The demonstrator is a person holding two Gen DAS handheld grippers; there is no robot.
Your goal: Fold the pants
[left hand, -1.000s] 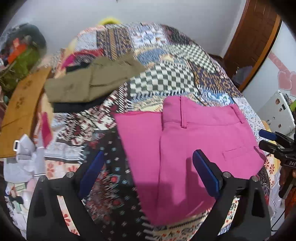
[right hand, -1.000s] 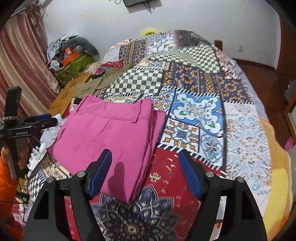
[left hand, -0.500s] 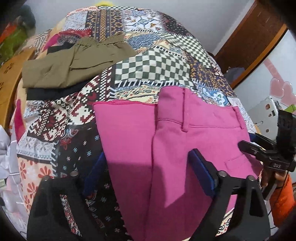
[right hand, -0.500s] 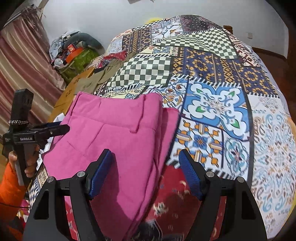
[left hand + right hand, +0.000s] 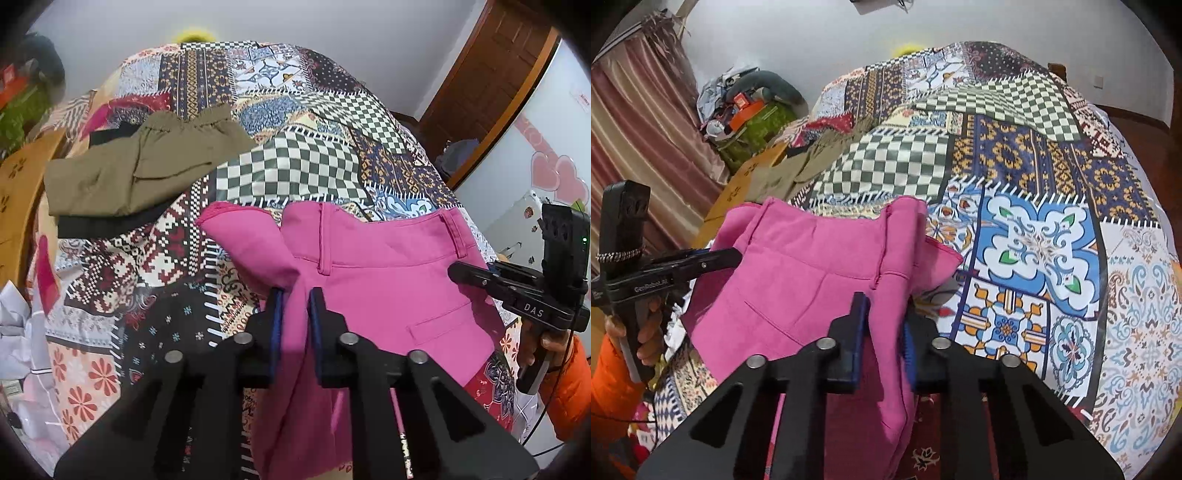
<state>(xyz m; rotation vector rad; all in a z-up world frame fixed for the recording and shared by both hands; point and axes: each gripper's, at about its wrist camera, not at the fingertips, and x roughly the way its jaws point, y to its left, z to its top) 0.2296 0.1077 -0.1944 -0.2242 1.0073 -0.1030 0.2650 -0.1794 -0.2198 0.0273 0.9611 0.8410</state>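
Left wrist view has the left gripper (image 5: 295,295) pinching pink pants (image 5: 388,280) at 6 o'clock, right gripper (image 5: 882,306) clamped likewise, so lift evenly, keeping edges aligned.

Both fisheye views look forward along their own gripper's fingers, low and close over the bed (image 5: 314,162). The left wrist view faces the wooden door (image 5: 491,85); the right wrist view faces the curtain (image 5: 639,122). Both share the pink pants (image 5: 388,266) and patchwork bedspread (image 5: 1034,229).
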